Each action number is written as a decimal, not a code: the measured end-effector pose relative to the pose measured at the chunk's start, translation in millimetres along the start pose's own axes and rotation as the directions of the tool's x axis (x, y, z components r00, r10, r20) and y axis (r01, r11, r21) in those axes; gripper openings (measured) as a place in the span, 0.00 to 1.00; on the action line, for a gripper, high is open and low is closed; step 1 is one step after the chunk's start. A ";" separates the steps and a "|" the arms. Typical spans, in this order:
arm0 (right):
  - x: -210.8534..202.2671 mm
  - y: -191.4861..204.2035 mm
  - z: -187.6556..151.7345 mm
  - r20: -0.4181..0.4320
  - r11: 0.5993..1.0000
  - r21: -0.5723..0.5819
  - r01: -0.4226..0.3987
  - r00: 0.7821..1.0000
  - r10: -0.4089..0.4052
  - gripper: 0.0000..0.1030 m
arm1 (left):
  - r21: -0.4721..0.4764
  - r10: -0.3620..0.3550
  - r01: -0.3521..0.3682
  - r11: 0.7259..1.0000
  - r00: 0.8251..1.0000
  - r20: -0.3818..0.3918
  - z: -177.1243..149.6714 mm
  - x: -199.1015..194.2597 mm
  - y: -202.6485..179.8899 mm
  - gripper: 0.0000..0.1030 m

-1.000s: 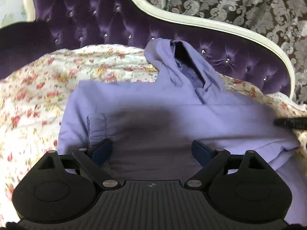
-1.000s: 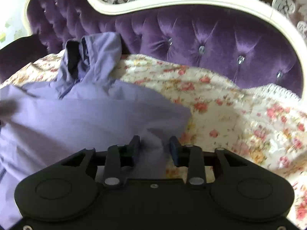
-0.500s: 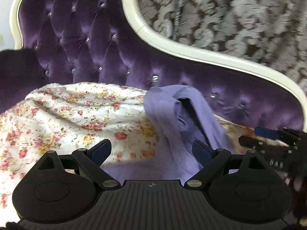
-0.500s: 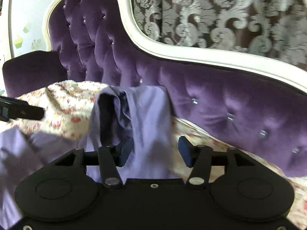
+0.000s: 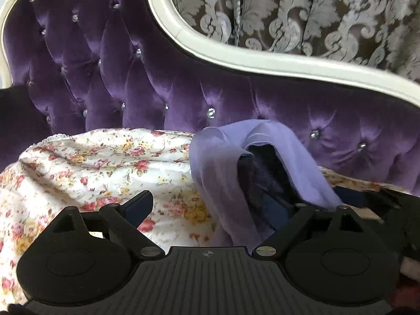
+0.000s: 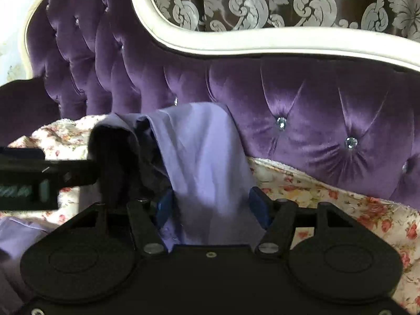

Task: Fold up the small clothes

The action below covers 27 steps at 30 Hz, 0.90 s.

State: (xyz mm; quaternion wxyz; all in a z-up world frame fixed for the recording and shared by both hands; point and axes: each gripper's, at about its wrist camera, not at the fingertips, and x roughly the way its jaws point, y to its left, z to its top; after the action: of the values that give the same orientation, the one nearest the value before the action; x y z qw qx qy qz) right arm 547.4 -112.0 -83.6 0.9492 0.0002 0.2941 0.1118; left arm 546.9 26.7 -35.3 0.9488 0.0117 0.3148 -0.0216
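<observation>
Left wrist view: the left gripper [image 5: 210, 207] has its jaws spread wide with nothing pinched; the lavender hoodie's hood [image 5: 225, 173] stands between them on the floral cover [image 5: 92, 173], near the purple tufted backrest [image 5: 236, 99].
Right wrist view: the right gripper [image 6: 211, 206] has its jaws parted around the hood [image 6: 207, 162], not clamped; the left gripper [image 6: 39, 176] reaches in from the left; floral cover [image 6: 341, 202] lies bare to the right.

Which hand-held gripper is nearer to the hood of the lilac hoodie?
Right. The right hand-held gripper has the hood between its open fingers; the left hand-held gripper straddles only the hood's left edge, mostly over the floral quilt.
</observation>
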 end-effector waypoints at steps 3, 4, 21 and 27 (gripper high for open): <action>1.1 -9.7 0.5 0.016 0.999 0.021 0.042 0.999 -0.042 0.53 | 0.012 0.075 -0.075 0.997 0.997 -0.027 3.2 19.0 -0.1 0.88; 0.2 -18.9 1.0 0.017 0.996 0.048 0.077 0.997 -0.078 0.50 | -0.016 0.105 -0.106 0.994 0.994 -0.036 3.1 23.9 6.7 0.88; -6.4 -136.6 -41.3 0.023 0.841 0.537 -0.067 0.998 0.065 0.53 | -0.481 -0.036 0.006 0.876 0.998 -0.053 -39.6 39.7 122.5 0.92; -17.9 -138.3 -30.5 -0.023 0.906 0.414 -0.086 0.994 0.105 0.54 | -0.353 -0.036 0.014 0.935 0.998 -0.057 -25.2 18.3 110.6 0.91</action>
State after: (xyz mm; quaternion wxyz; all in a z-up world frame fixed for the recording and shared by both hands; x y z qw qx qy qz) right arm 545.3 -252.6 -108.0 0.9143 0.2125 0.3320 0.0935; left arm 551.9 137.5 -65.5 0.9250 -0.1618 0.3431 0.0236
